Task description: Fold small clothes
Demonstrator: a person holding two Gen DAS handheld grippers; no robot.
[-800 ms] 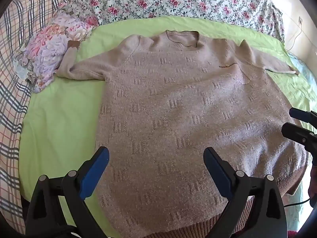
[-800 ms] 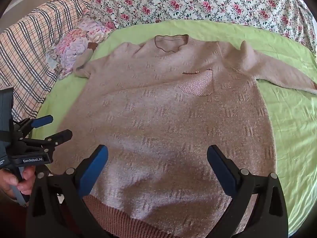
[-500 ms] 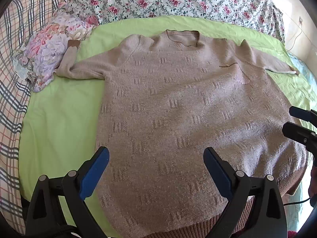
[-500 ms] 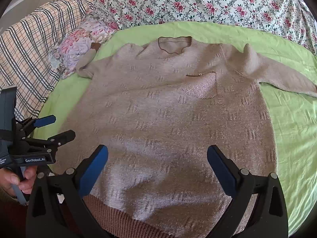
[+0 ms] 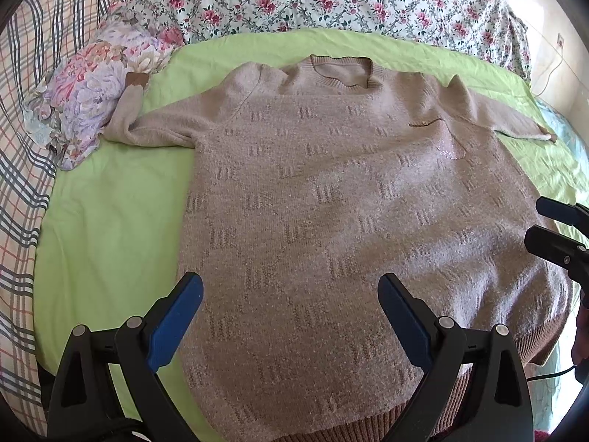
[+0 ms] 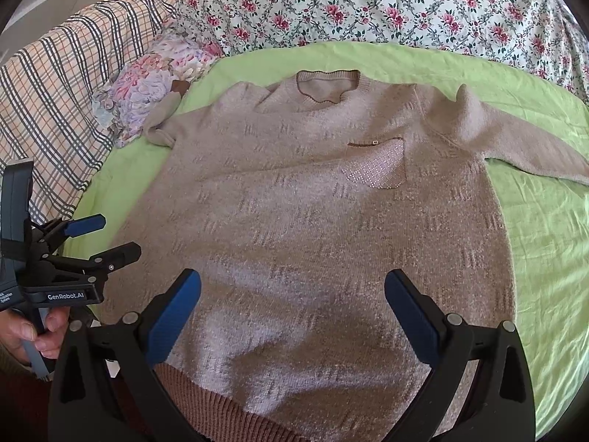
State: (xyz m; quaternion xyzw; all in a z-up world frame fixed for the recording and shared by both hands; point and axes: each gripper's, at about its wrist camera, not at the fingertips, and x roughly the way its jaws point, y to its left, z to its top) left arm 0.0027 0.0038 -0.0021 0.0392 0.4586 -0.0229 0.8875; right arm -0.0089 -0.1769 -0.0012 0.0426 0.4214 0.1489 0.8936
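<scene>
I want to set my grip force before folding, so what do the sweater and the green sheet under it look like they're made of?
The sweater looks like a soft, fuzzy knit, probably wool or acrylic: matte beige, woven-in line motifs, a ribbed brown hem and a shiny studded chest pocket. The green sheet looks like thin, smooth woven cotton or a blend, matte, with fine creases. Both grippers, left and right, hang open above it.

The sweater (image 5: 331, 221) is spread flat on the bed (image 5: 110, 221), neckline toward the quilt (image 5: 331, 0) behind. One sleeve is draped onto a bundled cloth (image 5: 92, 92) at the left.
</scene>
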